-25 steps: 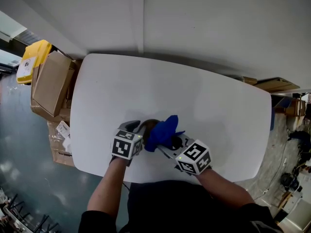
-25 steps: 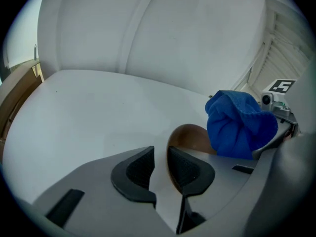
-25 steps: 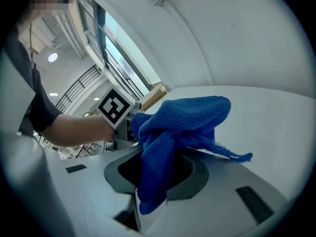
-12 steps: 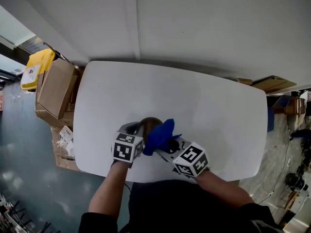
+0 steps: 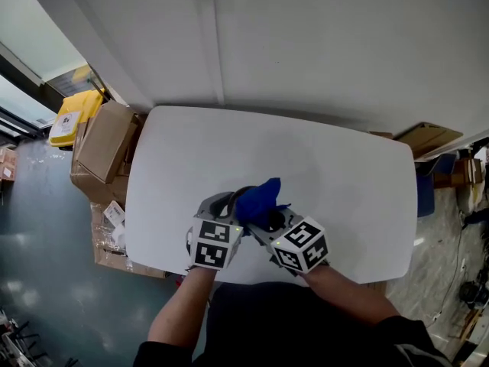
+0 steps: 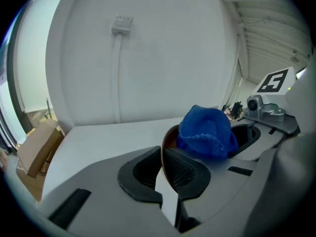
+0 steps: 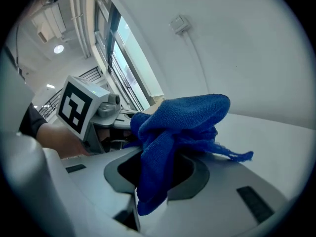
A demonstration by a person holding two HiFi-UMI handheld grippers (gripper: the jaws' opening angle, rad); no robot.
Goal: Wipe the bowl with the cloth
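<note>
Table, bowl mouth toward cloth

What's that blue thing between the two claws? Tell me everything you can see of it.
It is a blue cloth, soft and nubbly like terry or microfibre, with a frayed strand sticking out at one side. It is crumpled into a bunch. One fold hangs down between the pads of the right claw, which is shut on it. The bunch sits at the mouth of the brown bowl.
</note>
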